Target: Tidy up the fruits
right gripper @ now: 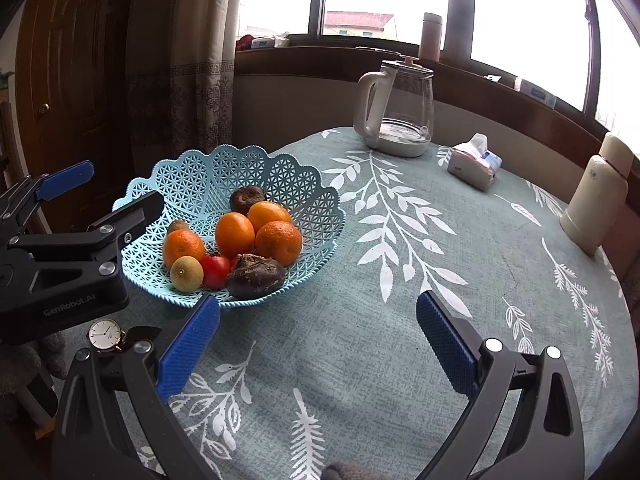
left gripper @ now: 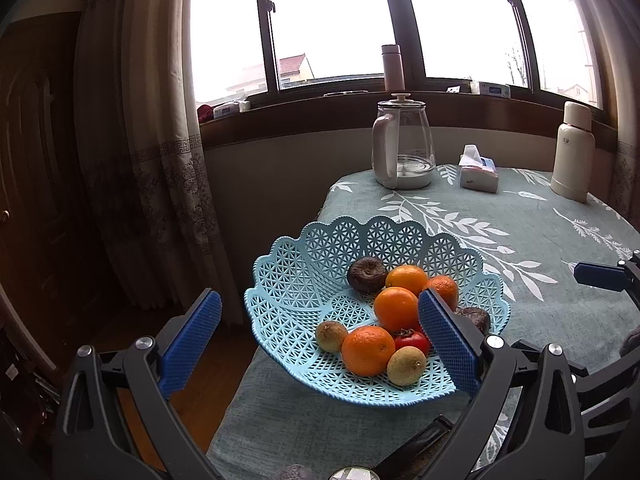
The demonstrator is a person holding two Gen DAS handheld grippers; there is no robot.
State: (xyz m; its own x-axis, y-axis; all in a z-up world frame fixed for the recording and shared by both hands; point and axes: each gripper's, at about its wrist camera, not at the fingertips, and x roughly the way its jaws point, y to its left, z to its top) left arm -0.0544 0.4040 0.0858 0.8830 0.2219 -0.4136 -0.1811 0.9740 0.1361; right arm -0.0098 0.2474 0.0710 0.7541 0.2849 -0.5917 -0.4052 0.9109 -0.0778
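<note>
A light blue lattice basket [left gripper: 304, 272] [right gripper: 200, 184] stands near the table's left edge. It holds several oranges [left gripper: 396, 308] [right gripper: 234, 234], two dark wrinkled fruits [left gripper: 366, 274] [right gripper: 256, 274], two yellow-green fruits [left gripper: 406, 366] [right gripper: 187, 273] and a red tomato [left gripper: 412, 340] [right gripper: 215, 270]. My left gripper [left gripper: 320, 344] [right gripper: 100, 196] hovers open at the basket's near-left side with nothing between its pads. My right gripper [right gripper: 318, 352] is open above bare tablecloth, just right of the basket. Only its blue fingertip [left gripper: 600, 276] shows in the left wrist view.
At the table's far side stand a glass kettle [left gripper: 402, 148] [right gripper: 400, 112], a tissue pack [left gripper: 478, 172] [right gripper: 474, 164] and a white thermos [left gripper: 572, 152] [right gripper: 596, 204]. A wristwatch [right gripper: 105, 334] lies near the front edge. Beyond the left edge are floor and a curtain [left gripper: 152, 160].
</note>
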